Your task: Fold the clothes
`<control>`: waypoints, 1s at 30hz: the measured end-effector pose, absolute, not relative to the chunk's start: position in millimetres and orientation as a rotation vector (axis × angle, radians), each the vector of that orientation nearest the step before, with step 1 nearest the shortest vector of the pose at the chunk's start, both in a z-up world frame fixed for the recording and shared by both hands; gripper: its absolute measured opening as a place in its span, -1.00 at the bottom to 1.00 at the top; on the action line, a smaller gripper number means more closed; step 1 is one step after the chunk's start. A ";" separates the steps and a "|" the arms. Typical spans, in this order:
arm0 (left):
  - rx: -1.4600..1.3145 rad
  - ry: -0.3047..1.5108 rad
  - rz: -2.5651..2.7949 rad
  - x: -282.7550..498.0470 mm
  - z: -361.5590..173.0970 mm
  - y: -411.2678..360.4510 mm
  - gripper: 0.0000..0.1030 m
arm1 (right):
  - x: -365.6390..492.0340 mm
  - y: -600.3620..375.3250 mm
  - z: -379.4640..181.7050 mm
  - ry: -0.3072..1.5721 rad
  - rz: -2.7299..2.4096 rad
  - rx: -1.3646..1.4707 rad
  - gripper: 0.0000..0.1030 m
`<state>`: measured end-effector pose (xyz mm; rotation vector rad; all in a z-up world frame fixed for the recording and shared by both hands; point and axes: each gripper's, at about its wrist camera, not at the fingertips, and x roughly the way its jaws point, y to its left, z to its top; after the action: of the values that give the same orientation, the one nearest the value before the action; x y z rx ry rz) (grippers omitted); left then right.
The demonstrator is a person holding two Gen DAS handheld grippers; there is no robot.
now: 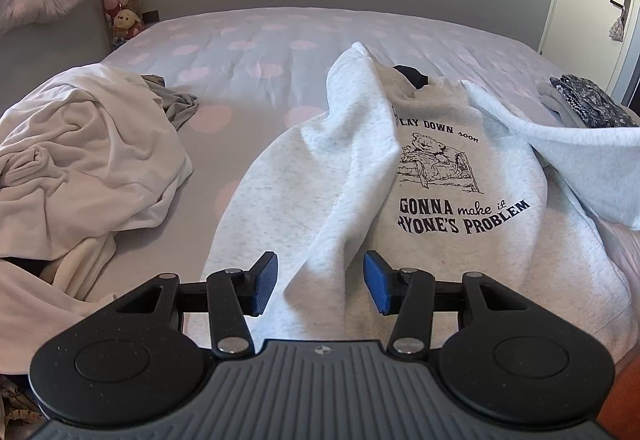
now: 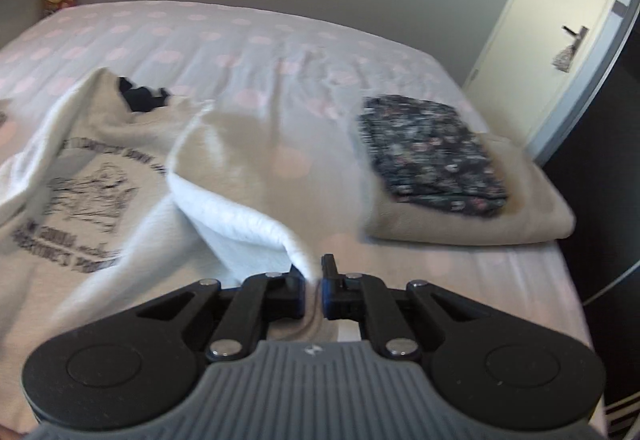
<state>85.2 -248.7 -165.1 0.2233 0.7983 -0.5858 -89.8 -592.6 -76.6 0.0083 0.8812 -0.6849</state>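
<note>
The bed [image 1: 248, 39], spread with a pale sheet dotted in pink, carries all the laundry. Spread face-up across its near middle lies the light grey printed sweatshirt [image 1: 448, 167], the piece being folded: its left sleeve is already laid over the body, while the right side is only being lifted. A crumpled cream heap of clothes [image 1: 80, 151] waits unfolded at the left. At the far right sits the finished work, a folded beige garment [image 2: 480, 215] with a dark floral folded piece [image 2: 432, 151] on top. The right gripper [image 2: 314, 290] is clamped on the sweatshirt's right edge; the left gripper [image 1: 320, 284] stands apart, astride the folded sleeve without pinching it.
</note>
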 end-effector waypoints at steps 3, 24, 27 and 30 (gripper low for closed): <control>0.218 0.806 -0.587 86.4 -166.2 -249.2 -0.11 | -96.8 -632.4 -71.4 0.902 -0.774 -0.005 -0.84; 0.247 0.877 -0.544 98.6 -181.0 -263.7 -0.20 | -84.3 -790.6 -165.6 1.134 -1.019 -0.126 -0.66; 0.262 0.884 -0.541 98.9 -183.0 -267.0 -0.26 | -89.7 -780.0 -164.6 1.100 -0.992 -0.098 -0.32; 0.277 0.884 -0.548 96.1 -183.8 -268.9 -0.36 | -96.7 -760.3 -162.0 1.047 -0.955 -0.068 -0.18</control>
<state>96.1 -268.9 -183.8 0.2769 0.8836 -0.5476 -96.7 -760.3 -162.0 -0.0677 1.0467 -0.9546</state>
